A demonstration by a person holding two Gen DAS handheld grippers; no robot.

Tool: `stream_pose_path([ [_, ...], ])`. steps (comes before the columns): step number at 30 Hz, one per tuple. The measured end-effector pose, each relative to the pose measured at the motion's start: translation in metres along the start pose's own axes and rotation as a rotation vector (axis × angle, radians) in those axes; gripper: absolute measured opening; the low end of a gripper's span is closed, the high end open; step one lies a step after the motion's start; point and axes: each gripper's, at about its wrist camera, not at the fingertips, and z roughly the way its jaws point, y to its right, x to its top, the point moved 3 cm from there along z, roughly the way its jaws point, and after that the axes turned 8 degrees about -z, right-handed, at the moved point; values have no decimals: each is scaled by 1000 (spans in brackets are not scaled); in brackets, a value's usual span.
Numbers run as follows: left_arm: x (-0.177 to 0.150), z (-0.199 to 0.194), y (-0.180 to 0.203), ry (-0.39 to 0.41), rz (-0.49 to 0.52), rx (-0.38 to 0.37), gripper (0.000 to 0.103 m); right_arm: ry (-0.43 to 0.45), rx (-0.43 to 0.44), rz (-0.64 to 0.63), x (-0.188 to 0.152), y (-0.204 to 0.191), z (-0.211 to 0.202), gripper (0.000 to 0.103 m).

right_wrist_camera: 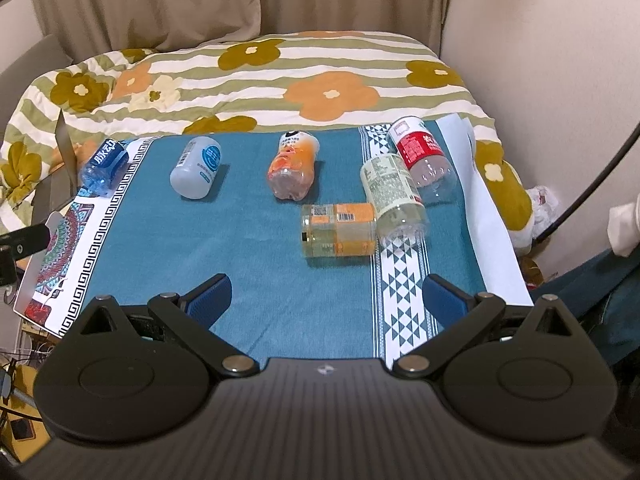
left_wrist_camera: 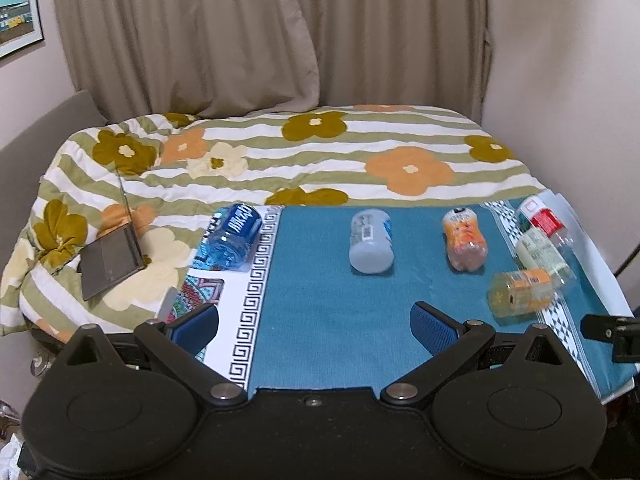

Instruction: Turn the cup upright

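We see six plastic bottles lying on their sides on a teal cloth with patterned white borders [right_wrist_camera: 256, 240] that covers the worktop. At the far left lies a blue translucent bottle with white lettering [right_wrist_camera: 105, 168], on the cloth's key-pattern border. To its right lie a pale grey bottle with a blue round label [right_wrist_camera: 196, 173] and then an orange-labelled clear bottle [right_wrist_camera: 293, 170], each apart from its neighbours. Nearer to us, a squat clear bottle with an orange label [right_wrist_camera: 339, 230] lies crosswise, its end touching a clear bottle with a pale green label [right_wrist_camera: 394, 196]. Just beyond that one, at the far right, lies a clear bottle with a red label [right_wrist_camera: 423, 158] — the two rest side by side.

The left hand-held gripper [left_wrist_camera: 314, 330] hovers over the near edge of the cloth with its blue-padded fingers spread wide, pinching nothing. The right hand-held gripper [right_wrist_camera: 326, 300] is likewise spread and empty, with the squat orange-labelled bottle a little beyond its fingers.

Behind the worktop lies a striped quilt with orange and olive flowers [left_wrist_camera: 320, 152], with beige curtains [left_wrist_camera: 240, 32] beyond — a grey laptop [left_wrist_camera: 112, 258] rests open on the quilt at left.
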Motion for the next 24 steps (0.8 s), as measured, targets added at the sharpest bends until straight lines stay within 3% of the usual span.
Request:
stream_pose_path([
  [11, 43, 34, -33, 16, -23, 77, 103, -34, 35, -27, 23, -6, 36, 103],
  [24, 91, 147, -83, -100, 62, 20, 103, -78, 20, 43, 64, -68, 93, 103],
])
